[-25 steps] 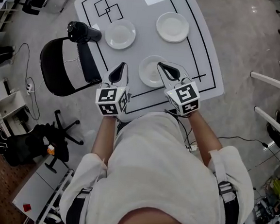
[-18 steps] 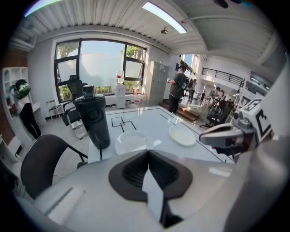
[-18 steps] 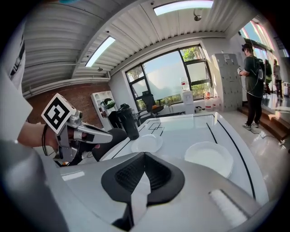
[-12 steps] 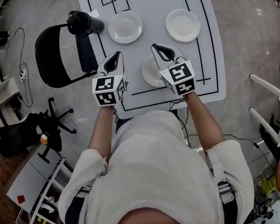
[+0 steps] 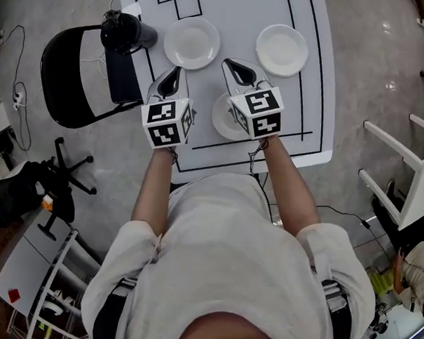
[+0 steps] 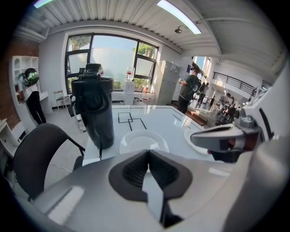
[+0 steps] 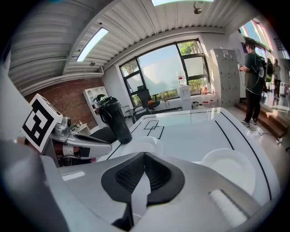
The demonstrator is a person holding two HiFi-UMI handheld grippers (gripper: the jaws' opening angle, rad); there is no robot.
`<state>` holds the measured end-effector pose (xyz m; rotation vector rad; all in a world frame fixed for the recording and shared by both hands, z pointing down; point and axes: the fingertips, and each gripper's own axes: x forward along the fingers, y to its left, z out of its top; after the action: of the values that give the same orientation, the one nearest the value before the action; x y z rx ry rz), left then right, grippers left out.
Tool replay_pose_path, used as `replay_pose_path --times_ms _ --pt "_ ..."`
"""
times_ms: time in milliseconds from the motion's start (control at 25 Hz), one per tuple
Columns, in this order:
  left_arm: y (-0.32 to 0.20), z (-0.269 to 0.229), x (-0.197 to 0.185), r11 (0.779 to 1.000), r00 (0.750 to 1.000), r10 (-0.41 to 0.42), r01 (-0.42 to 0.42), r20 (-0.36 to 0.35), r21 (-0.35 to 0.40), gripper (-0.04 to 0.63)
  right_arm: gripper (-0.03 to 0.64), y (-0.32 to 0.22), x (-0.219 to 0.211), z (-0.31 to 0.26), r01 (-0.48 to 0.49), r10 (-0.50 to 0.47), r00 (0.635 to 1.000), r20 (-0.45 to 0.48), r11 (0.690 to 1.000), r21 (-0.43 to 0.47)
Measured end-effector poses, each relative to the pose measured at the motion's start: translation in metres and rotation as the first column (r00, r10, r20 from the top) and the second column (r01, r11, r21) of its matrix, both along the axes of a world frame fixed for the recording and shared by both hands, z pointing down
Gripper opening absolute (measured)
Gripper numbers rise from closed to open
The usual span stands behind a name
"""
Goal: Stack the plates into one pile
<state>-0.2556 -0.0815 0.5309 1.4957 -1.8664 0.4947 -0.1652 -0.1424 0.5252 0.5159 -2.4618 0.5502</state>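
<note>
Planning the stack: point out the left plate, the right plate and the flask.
Left plate (image 5: 191,43): head view, its centre.
Right plate (image 5: 281,50): head view, its centre.
Flask (image 5: 124,32): head view, its top.

The right claw (image 5: 232,66) covers much of the near plate (image 5: 219,123). The worktop (image 5: 233,12) runs off the head view's top edge, its far end unseen.

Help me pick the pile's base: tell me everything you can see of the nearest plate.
The nearest plate is white, round and glossy, ceramic by its look, shallow with a raised rim. It lies flat on the white table, near the front edge. The shut right gripper hides its right part in the head view; whether they touch is unclear. What shows is bare.
</note>
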Motion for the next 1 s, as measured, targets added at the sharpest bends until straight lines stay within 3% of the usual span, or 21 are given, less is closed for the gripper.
replay_pose_path --times_ms 400,760,1000 --pt "-0.017 0.026 -0.028 0.999 0.999 -0.038 0.038 -0.002 -0.032 0.003 0.003 -0.02 -0.028 0.027 0.018 -0.019 0.999 -0.039 1.0 -0.021" --pt "-0.027 0.041 -0.058 0.994 0.997 -0.073 0.076 0.039 -0.073 0.003 0.028 -0.04 -0.04 0.045 0.019 -0.017 0.996 -0.085 1.0 0.011" --pt "-0.022 0.051 -0.067 0.988 0.994 -0.11 0.112 0.018 -0.105 0.003 0.117 -0.041 -0.043 0.06 0.013 -0.016 0.994 -0.108 1.0 -0.029"
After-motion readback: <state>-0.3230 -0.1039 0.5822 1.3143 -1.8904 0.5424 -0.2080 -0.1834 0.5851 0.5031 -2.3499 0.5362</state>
